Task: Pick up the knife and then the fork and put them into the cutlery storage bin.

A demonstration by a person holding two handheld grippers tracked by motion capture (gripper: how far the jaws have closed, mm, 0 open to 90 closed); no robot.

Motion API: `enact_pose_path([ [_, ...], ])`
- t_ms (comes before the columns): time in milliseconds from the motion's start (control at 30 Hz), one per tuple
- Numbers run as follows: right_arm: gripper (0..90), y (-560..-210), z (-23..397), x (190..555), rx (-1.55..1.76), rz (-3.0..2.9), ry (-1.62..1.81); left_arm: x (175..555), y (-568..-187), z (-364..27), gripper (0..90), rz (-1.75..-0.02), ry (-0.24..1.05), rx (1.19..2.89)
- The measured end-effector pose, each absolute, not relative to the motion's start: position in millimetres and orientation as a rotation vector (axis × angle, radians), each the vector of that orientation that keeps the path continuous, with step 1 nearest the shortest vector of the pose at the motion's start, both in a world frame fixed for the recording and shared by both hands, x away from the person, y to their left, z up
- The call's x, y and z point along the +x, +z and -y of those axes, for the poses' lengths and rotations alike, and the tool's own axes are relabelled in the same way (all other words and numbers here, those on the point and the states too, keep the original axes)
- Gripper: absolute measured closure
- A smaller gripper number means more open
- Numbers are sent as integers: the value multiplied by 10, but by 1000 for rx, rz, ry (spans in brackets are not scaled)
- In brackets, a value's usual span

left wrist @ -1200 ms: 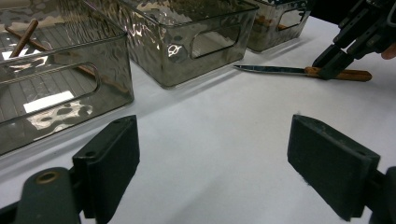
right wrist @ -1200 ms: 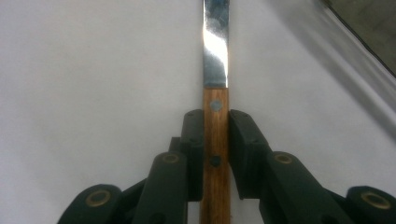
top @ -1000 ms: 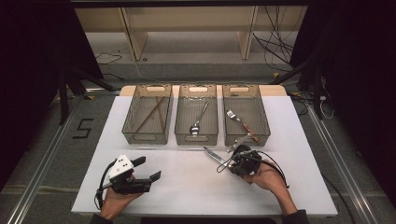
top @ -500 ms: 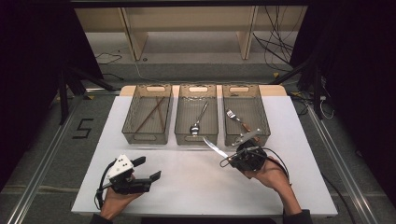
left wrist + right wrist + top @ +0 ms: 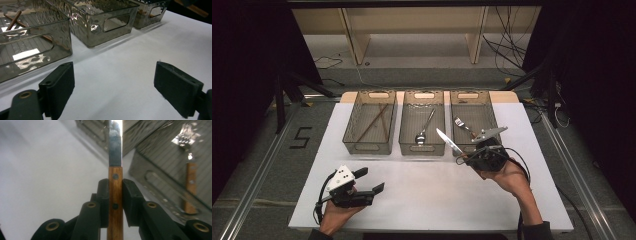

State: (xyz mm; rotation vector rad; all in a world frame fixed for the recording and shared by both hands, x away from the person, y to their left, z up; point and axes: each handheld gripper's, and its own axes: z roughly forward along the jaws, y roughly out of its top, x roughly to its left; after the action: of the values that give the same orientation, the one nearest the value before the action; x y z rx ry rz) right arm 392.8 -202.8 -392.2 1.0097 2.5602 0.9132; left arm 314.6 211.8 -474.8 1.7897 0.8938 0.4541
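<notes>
My right gripper (image 5: 468, 158) is shut on the wooden handle of a knife (image 5: 449, 141), in the air just in front of the right bin (image 5: 469, 94). The steel blade slants up and left, over the near edge of the middle bin (image 5: 422, 149). In the right gripper view the pads (image 5: 103, 200) clamp the knife (image 5: 115, 195) from both sides, and a wooden-handled fork (image 5: 191, 185) lies in the bin beyond. My left gripper (image 5: 371, 180) rests near the table's front left, open, with only white tabletop between its jaws in the left gripper view (image 5: 117, 85).
Three smoky clear bins stand in a row at the back of the white table (image 5: 427, 200). The left bin (image 5: 368, 147) holds brown chopsticks (image 5: 374, 122), the middle one a spoon (image 5: 424, 130), the right one a fork (image 5: 462, 125). Dark floor and cables surround the table.
My right gripper has lifted the knife off the table and carried it up toward the bins. The left gripper has stayed where it was.
</notes>
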Motion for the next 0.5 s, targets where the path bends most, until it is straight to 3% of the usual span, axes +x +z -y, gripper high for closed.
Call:
enact_pose_path([
  [500, 771, -3633, 2262, 4372, 1152, -2406, 944, 3146, -4747, -2128, 167, -893, 455, 1786],
])
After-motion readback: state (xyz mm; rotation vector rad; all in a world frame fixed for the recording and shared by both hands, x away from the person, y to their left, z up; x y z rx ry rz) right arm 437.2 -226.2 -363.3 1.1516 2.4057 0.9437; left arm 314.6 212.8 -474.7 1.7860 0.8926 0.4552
